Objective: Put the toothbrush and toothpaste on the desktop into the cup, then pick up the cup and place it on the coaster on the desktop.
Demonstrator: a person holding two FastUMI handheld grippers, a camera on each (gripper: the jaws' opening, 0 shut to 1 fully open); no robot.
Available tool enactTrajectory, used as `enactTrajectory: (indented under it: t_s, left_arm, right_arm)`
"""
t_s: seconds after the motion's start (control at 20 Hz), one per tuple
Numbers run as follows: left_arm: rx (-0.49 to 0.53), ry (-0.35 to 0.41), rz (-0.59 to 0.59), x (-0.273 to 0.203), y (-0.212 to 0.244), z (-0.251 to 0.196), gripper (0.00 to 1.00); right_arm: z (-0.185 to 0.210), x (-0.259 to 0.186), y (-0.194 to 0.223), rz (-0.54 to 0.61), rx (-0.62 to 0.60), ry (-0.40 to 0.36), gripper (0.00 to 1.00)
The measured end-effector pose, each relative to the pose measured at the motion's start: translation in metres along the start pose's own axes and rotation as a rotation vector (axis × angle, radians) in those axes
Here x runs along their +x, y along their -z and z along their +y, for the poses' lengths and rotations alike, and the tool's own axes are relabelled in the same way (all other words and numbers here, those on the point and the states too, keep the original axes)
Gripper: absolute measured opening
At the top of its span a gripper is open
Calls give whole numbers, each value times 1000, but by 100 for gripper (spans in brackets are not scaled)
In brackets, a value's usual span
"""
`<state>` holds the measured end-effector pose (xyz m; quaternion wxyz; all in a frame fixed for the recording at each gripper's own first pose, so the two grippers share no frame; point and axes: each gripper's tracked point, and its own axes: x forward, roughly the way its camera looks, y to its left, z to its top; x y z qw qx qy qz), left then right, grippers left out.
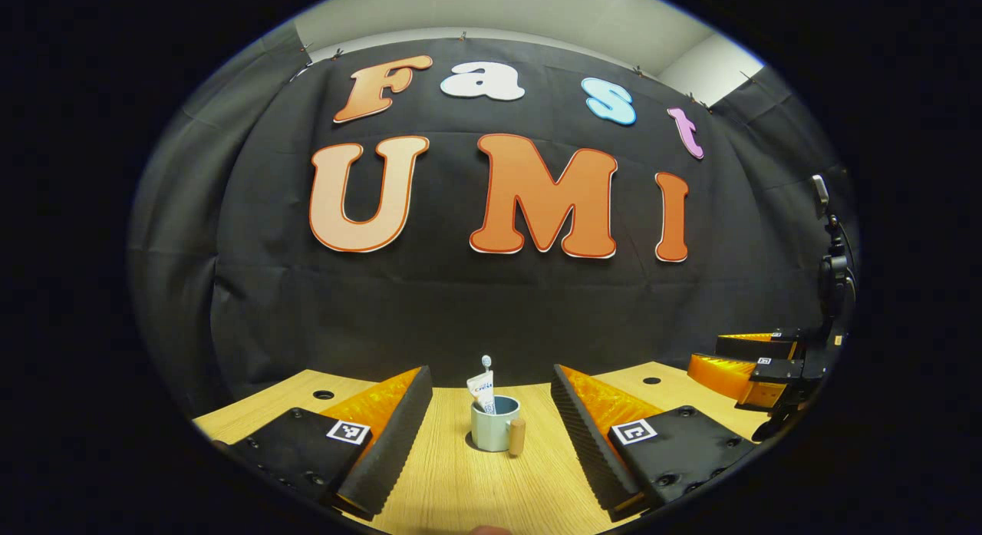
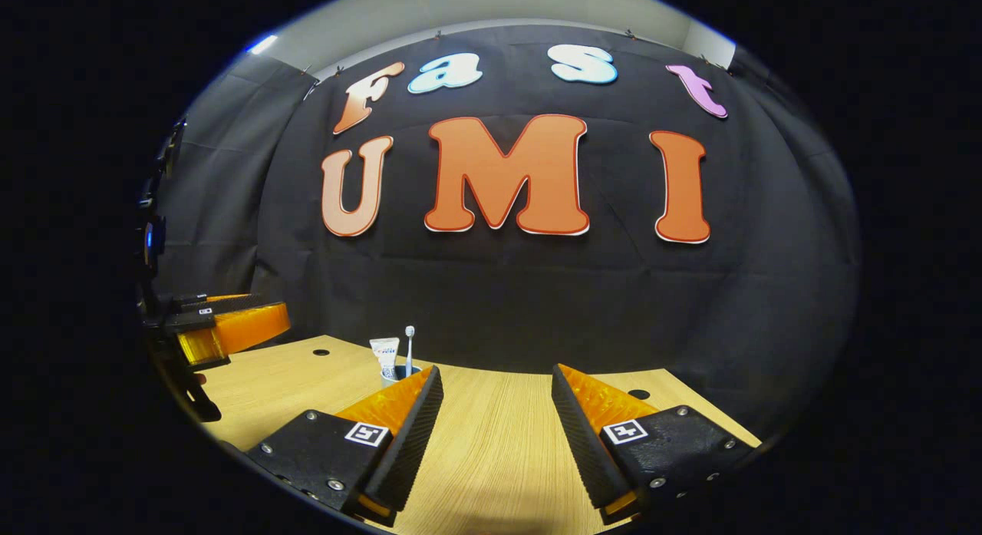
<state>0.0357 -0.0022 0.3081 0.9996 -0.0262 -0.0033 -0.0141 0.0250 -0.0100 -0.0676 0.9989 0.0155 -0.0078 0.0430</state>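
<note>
A grey-green cup (image 1: pixel 491 427) with a wooden handle (image 1: pixel 517 436) stands upright on the wooden desktop (image 1: pixel 460 489). A white toothpaste tube (image 1: pixel 482 391) and a toothbrush (image 1: pixel 486 364) stick up out of it. My left gripper (image 1: pixel 489 375) is open, and the cup stands a little ahead between the lines of its fingers, untouched. My right gripper (image 2: pixel 495 371) is open over bare wood. In the right gripper view the cup (image 2: pixel 396 375) is partly hidden behind the left finger, with the toothpaste (image 2: pixel 385 354) and toothbrush (image 2: pixel 410 341) above it.
The other gripper shows at the edge of each view: the right one (image 1: pixel 748 362) at the far right, the left one (image 2: pixel 230 325) at the far left, both above the desk. Small round holes (image 1: pixel 324 394) (image 1: pixel 651 381) mark the desktop near the black cloth wall.
</note>
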Motion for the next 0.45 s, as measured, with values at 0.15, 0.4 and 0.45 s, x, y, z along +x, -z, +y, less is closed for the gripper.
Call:
enactTrajectory:
  t_s: [0.15,0.4,0.45]
  left_arm:
    - [-4,4,-4,1,1,-1,99]
    - [-6,10,-1,3,4,-4,98]
    - [-2,9,-3,2,3,-4,98]
  right_arm:
    - [3,1,0,-9,-30,-2,86]
    - [6,1,1,-5,-54,-5,87]
    - [7,0,1,-3,-49,-7,87]
